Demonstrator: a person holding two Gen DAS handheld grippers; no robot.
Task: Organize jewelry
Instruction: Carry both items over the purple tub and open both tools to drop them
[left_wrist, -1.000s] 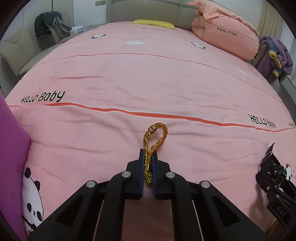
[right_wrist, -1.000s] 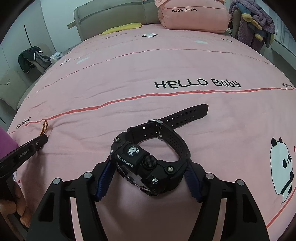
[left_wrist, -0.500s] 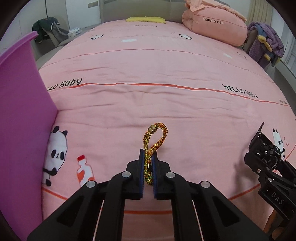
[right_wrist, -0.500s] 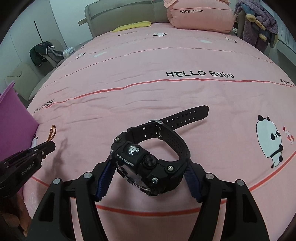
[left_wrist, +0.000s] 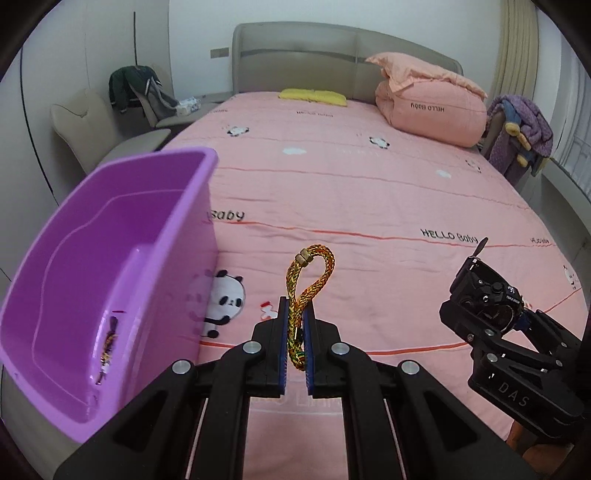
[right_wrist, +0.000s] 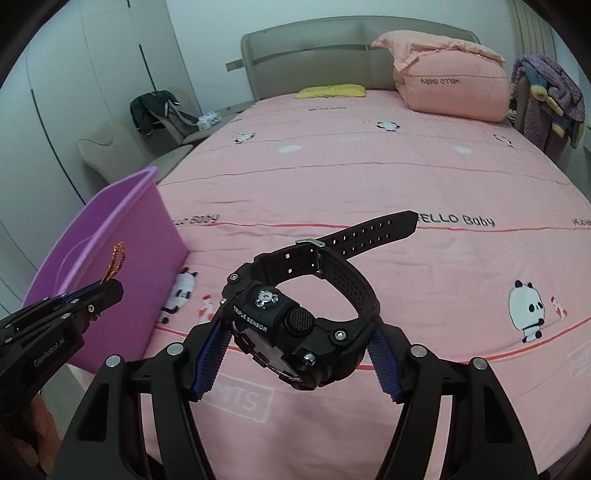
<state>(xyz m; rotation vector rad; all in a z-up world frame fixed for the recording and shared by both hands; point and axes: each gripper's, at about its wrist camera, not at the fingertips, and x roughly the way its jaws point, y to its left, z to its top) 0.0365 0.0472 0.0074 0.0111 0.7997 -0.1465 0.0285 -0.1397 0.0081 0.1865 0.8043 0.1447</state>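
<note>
I've lifted both claws off the pink bed (left_wrist: 369, 206). My left claw (left_wrist: 296, 343) pinches the gold braided bracelet (left_wrist: 308, 284); my right claw (right_wrist: 295, 350) clamps the chunky black watch (right_wrist: 291, 325). The purple plastic bin (left_wrist: 110, 258), now in view, sits within reach for dropping.

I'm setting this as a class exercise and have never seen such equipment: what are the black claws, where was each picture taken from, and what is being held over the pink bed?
There is no robot here: a person holds a two-finger claw in each hand, each with a camera looking along its fingers. One picture comes from the left claw, the other from the right. The left gripper is pinched shut on a gold braided bracelet. The right gripper clamps a chunky black watch. Both hang above the pink bedspread. A purple bin stands at the left, with a small piece of jewelry already inside.
</note>
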